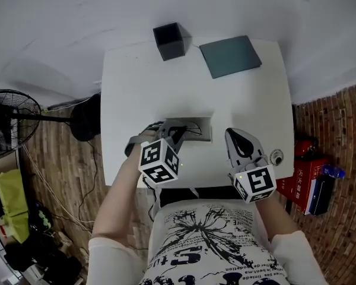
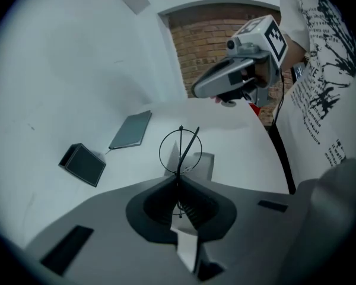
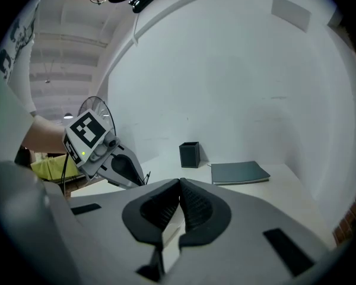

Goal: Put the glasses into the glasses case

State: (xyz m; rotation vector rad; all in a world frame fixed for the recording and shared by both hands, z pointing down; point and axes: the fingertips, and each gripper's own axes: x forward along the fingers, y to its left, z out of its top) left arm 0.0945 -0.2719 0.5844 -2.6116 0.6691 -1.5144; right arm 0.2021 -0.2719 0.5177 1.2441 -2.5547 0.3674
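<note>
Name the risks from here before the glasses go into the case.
1. The left claw is shut on only the thin wire frame of the glasses, so they may twist or slip on the way down.
2. The glasses case lies loose on the table. The right claw is shut, empty and apart from it, so the case may slide.

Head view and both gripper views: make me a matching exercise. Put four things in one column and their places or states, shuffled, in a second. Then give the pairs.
Things
1. glasses
2. black box
3. notebook
4. right gripper

Places or states
A. lying flat at the far right of the table
B. pinched in the left gripper
C. jaws together, with nothing between them
D. standing at the table's far edge, left of the notebook

Pairs: 1-B, 2-D, 3-A, 4-C
</note>
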